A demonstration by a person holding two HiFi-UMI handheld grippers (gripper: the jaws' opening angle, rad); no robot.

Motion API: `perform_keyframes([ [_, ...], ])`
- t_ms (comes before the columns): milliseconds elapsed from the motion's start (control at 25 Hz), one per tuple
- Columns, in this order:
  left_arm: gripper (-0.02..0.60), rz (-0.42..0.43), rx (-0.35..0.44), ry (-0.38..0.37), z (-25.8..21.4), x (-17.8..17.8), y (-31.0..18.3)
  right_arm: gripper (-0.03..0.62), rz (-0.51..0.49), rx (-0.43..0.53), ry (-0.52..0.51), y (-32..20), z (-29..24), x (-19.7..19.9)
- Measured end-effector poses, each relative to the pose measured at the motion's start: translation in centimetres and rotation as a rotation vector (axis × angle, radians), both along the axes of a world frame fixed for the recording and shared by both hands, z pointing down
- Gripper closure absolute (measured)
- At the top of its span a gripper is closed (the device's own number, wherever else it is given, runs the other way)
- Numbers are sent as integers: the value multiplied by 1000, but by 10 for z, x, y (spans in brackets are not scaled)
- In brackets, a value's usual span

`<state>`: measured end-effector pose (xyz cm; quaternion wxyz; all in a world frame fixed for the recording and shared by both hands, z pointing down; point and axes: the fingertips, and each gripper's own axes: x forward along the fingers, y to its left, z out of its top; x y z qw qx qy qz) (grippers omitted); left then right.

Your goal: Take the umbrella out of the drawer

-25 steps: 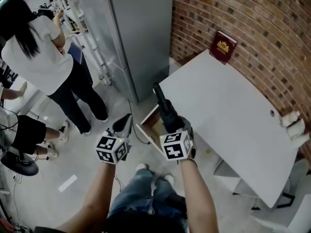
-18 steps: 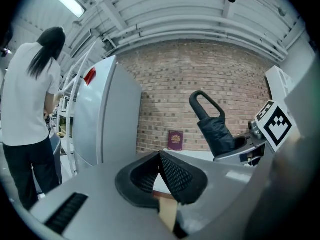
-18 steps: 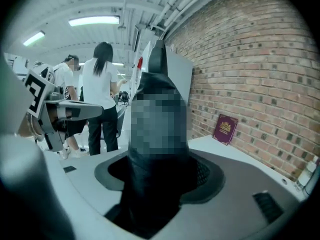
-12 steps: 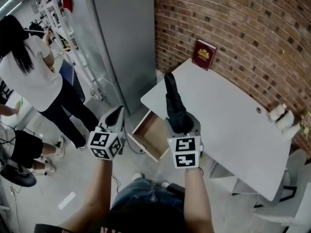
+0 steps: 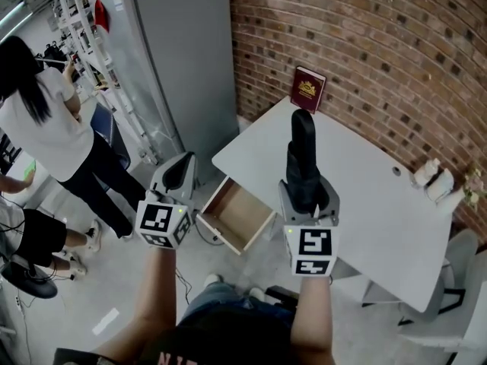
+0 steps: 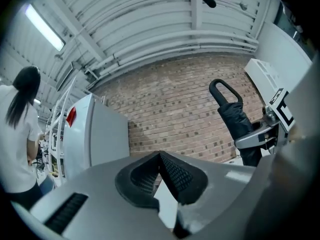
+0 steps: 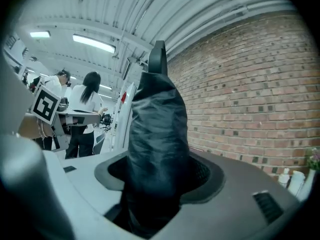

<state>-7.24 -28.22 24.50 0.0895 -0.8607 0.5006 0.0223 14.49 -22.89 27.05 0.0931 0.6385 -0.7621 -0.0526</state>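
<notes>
- My right hand-held gripper (image 5: 305,195) has its jaws spread wide and clamped on the folded black umbrella (image 5: 301,152). The umbrella juts forward from them over the white desk (image 5: 365,204), clear of the open drawer (image 5: 237,217).
- My left hand-held gripper (image 5: 177,175) hangs left of the drawer, jaws pressed together on nothing.
- A red book (image 5: 309,90) leans on the brick wall (image 5: 365,44).
</notes>
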Motion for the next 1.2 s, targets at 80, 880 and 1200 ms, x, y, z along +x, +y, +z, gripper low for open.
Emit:
perform_keyframes([
  [80, 584, -5, 25, 4, -10, 5, 7, 335, 7, 20, 4, 6, -9, 12],
  [880, 584, -23, 81, -6, -44, 3, 16, 333, 76, 154, 27, 23, -62, 46],
  [1200, 584, -20, 80, 2, -49, -12, 16, 333, 67, 151, -24, 24, -67, 34],
])
